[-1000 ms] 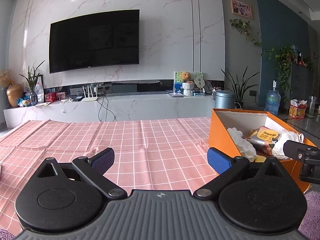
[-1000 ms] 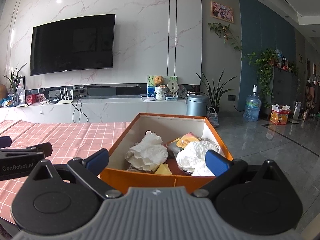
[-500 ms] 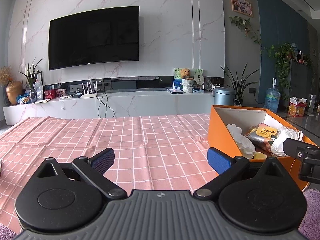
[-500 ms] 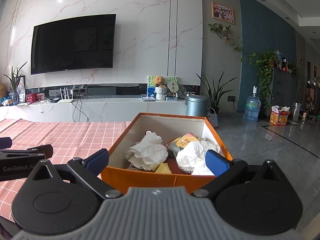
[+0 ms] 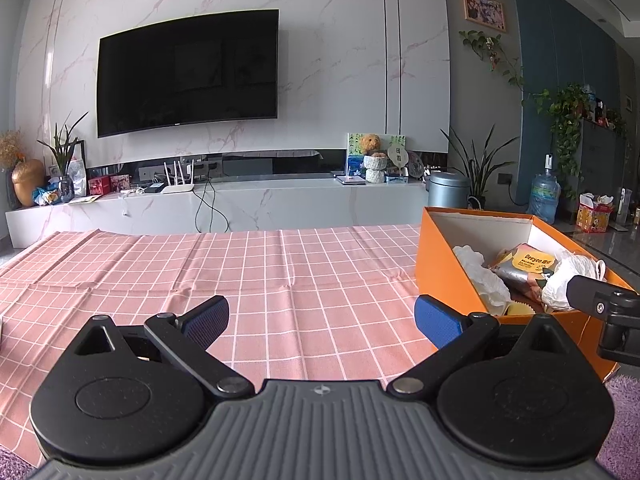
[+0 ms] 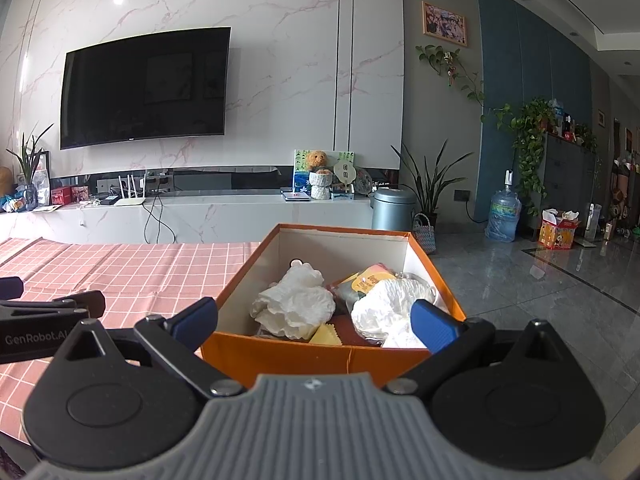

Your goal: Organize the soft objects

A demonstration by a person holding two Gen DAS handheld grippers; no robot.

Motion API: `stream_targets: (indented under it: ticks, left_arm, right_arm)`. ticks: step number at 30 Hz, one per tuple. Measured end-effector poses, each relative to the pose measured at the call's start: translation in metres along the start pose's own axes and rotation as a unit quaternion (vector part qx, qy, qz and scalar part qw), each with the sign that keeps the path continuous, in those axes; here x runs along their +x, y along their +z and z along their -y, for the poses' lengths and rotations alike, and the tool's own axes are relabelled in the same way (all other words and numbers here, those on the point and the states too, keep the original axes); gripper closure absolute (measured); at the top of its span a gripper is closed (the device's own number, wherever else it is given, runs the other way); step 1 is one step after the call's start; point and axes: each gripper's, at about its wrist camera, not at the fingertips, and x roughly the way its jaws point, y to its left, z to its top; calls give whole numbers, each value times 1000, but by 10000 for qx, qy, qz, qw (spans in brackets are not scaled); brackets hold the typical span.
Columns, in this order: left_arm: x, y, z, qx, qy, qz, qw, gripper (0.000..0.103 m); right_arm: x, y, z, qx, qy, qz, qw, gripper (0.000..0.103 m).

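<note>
An orange box (image 6: 304, 354) stands at the right end of the pink checked tablecloth (image 5: 248, 280). Inside it lie a crumpled white cloth (image 6: 294, 304), a white plastic bag (image 6: 386, 310), a yellow-labelled packet (image 5: 528, 264) and a small yellow cloth (image 6: 326, 336). My right gripper (image 6: 314, 322) is open, just before the box's near wall, with nothing between its fingers. My left gripper (image 5: 322, 318) is open too, over bare tablecloth to the left of the box (image 5: 444, 268). The right gripper's black side shows at the right edge of the left wrist view.
Beyond the table runs a marble TV bench (image 5: 248, 204) with a router, a teddy bear and plants under a wall-mounted TV (image 5: 188, 74). A grey bin (image 6: 392, 208) and a water bottle (image 6: 504, 216) stand on the tiled floor to the right. Purple rug (image 5: 624, 432) lies beside the table.
The left wrist view has risen or tilted slightly, showing more tablecloth. Both grippers stay open; the right one has barely moved.
</note>
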Motion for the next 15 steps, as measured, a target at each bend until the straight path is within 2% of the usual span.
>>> stream_targets:
  ticks: [15]
  left_arm:
    - [0,0,0,-13,24,-39,10000,0]
  right_arm:
    - [0,-1,-1,-11,0,0,10000,2]
